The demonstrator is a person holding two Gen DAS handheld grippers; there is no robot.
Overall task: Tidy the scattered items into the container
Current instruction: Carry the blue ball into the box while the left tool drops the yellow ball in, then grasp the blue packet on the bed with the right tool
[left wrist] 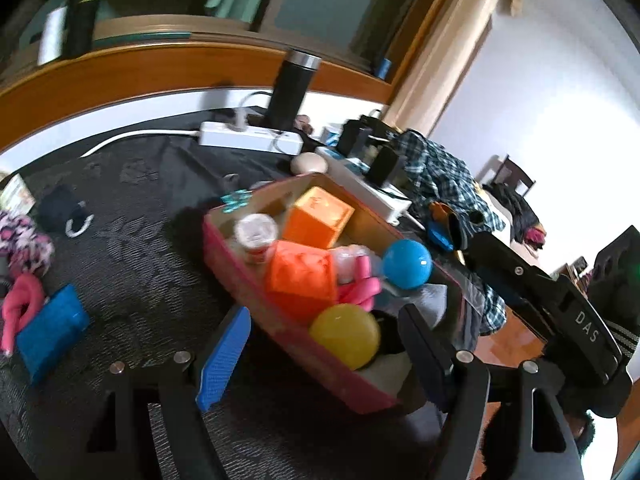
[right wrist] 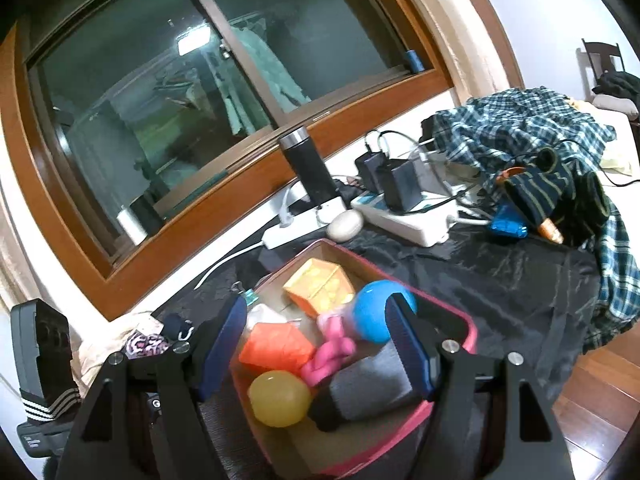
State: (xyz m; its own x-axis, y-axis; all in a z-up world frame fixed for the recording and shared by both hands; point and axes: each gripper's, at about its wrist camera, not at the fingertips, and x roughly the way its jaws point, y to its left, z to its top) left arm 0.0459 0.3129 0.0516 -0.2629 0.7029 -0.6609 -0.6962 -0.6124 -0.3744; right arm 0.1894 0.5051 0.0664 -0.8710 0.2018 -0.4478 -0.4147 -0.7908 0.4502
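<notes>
A pink-walled cardboard box [left wrist: 256, 300] sits on the dark cloth. It holds two orange cubes [left wrist: 304, 276], a blue ball [left wrist: 406, 264], a yellow ball [left wrist: 346, 336], a pink twisted item [left wrist: 362, 286] and a small jar [left wrist: 256, 236]. My left gripper [left wrist: 320, 356] is open and empty, straddling the box's near corner. My right gripper [right wrist: 316, 344] is open above the same box [right wrist: 472, 332], with the blue ball [right wrist: 374, 312], the yellow ball [right wrist: 278, 398] and a grey and black roll [right wrist: 360, 392] beneath it. A blue pouch [left wrist: 50, 340] and a pink cloth [left wrist: 18, 308] lie left on the cloth.
A black flask [left wrist: 290, 88], white power strips [left wrist: 250, 138] with chargers and cables, and a beige oval case [left wrist: 308, 162] stand behind the box. A plaid shirt [right wrist: 532, 132] is heaped at the right. A patterned cloth [left wrist: 22, 244] and a dark mask [left wrist: 60, 210] lie left.
</notes>
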